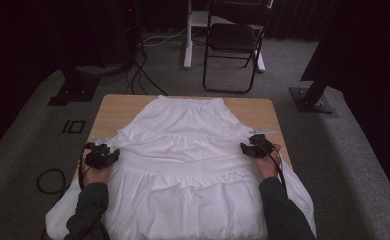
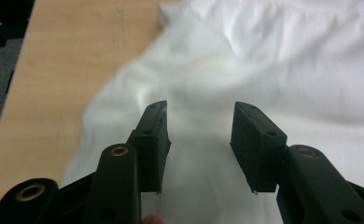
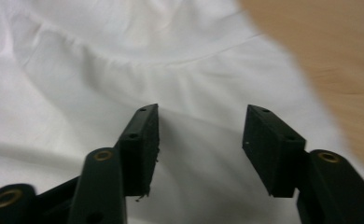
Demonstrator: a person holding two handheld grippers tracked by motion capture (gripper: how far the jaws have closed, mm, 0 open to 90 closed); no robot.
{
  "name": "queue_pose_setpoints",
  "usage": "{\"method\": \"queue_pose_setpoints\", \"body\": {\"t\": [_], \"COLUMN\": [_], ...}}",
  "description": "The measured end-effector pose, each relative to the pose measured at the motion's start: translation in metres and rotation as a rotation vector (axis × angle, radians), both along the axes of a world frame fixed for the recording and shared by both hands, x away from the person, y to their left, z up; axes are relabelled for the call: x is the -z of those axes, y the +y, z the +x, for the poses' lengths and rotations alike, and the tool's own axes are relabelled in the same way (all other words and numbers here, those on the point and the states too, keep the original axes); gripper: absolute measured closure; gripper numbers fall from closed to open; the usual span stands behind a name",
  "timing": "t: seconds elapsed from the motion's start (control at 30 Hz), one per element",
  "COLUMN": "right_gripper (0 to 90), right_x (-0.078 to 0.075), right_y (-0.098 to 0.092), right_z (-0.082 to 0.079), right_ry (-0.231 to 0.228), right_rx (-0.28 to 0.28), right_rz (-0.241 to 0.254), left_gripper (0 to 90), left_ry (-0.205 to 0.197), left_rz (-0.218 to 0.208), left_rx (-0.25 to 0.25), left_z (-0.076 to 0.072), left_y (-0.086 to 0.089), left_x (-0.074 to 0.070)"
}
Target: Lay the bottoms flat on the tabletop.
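We've got a white skirt (image 1: 183, 160) spread flat over the table (image 1: 115, 107), waistband at the far end and the hem hanging off the near edge toward us. It covers most of the tabletop; bare wood shows along the far edge and at both far corners.

Our left gripper (image 1: 114, 156) sits at the skirt's left edge, about halfway down, pointing in toward the cloth. In the left gripper view its jaws stand apart over the white fabric with nothing pinched between the pads (image 2: 154, 140).

Our right gripper (image 1: 244, 147) mirrors it at the skirt's right edge. Its own view shows the same: jaws parted, a gathered seam (image 3: 171, 60) running across just beyond them, cloth under the gap but not gripped.

A folding chair (image 1: 235, 40) stands on the floor past the table.
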State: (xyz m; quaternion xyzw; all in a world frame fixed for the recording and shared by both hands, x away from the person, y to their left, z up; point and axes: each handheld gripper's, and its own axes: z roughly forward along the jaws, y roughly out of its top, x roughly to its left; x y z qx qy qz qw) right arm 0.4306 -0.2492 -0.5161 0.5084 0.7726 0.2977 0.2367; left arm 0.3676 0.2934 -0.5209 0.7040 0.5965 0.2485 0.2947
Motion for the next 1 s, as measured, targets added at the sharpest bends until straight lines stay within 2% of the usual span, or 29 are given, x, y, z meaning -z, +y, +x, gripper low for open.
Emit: {"method": "queue_pose_setpoints", "body": {"t": [0.07,0.1,0.13,0.17,0.2,0.23,0.27,0.3,0.33,0.37,0.4,0.47,0.5,0.57,0.6,0.67,0.73,0.8,0.87,0.9,1.0], "right_gripper": [45.2,45.2,46.1,46.6,47.0,47.1,47.1,47.0,46.0,44.7,42.8,42.4,40.1,39.0,39.2,38.1,37.9,37.9,37.2,37.2,37.7], "right_x": [0.010,0.010,0.019,0.020,0.020,0.020,0.020,0.019,0.015,0.012,0.008,0.001,-0.001,-0.003,-0.003,0.001,0.006,0.012,0.021,0.023,0.024], "right_y": [0.005,0.005,-0.002,-0.005,-0.008,-0.009,-0.009,-0.011,-0.010,-0.009,-0.011,-0.017,-0.021,-0.031,-0.038,-0.049,-0.058,-0.067,-0.073,-0.077,-0.079], "right_z": [0.006,0.006,0.014,0.016,0.019,0.022,0.022,0.025,0.027,0.025,0.019,0.000,-0.010,-0.032,-0.044,-0.065,-0.085,-0.103,-0.118,-0.126,-0.146], "right_ry": [0.035,0.035,0.064,0.072,0.072,0.074,0.074,0.080,0.119,0.121,0.105,0.070,0.069,0.061,0.055,0.056,0.049,0.061,0.079,0.077,0.060], "right_rx": [-0.011,-0.011,0.006,0.021,0.043,0.060,0.060,0.072,0.075,0.078,0.070,0.065,0.058,0.075,0.085,0.104,0.123,0.133,0.155,0.157,0.160], "right_rz": [-0.041,-0.041,0.016,0.042,0.051,0.050,0.050,0.054,0.037,0.017,0.006,0.020,0.008,-0.012,-0.002,0.014,-0.004,0.022,0.012,0.047,0.058], "left_gripper": [55.3,55.3,54.8,54.8,54.7,54.5,54.5,54.5,52.6,52.5,52.4,51.6,51.6,51.7,51.7,51.6,51.6,52.3,53.9,55.4,58.5], "left_ry": [0.008,0.008,0.009,0.009,0.020,0.021,0.021,0.024,0.032,0.040,0.048,0.027,0.029,0.030,0.032,0.026,0.022,0.016,0.014,0.016,0.017], "left_rz": [-0.015,-0.015,-0.030,-0.054,-0.059,-0.040,-0.040,-0.042,-0.034,-0.030,-0.036,-0.044,-0.048,-0.037,-0.023,-0.003,-0.018,-0.009,-0.007,-0.002,-0.003], "left_rx": [-0.005,-0.005,-0.028,-0.033,-0.027,-0.021,-0.021,-0.005,0.000,0.004,0.009,0.017,0.012,0.011,0.011,0.012,0.011,0.012,0.013,0.018,0.014], "left_z": [-0.013,-0.013,-0.029,-0.035,-0.041,-0.047,-0.047,-0.060,-0.064,-0.068,-0.072,-0.078,-0.080,-0.083,-0.086,-0.093,-0.101,-0.108,-0.111,-0.112,-0.113], "left_y": [0.002,0.002,0.006,0.007,0.007,0.006,0.006,0.004,0.003,0.003,0.004,0.007,0.009,0.010,0.010,0.008,0.009,0.011,0.014,0.016,0.022], "left_x": [0.005,0.005,0.007,0.008,0.008,0.008,0.008,0.009,0.010,0.012,0.014,0.017,0.017,0.017,0.017,0.017,0.018,0.018,0.018,0.018,0.018]}}
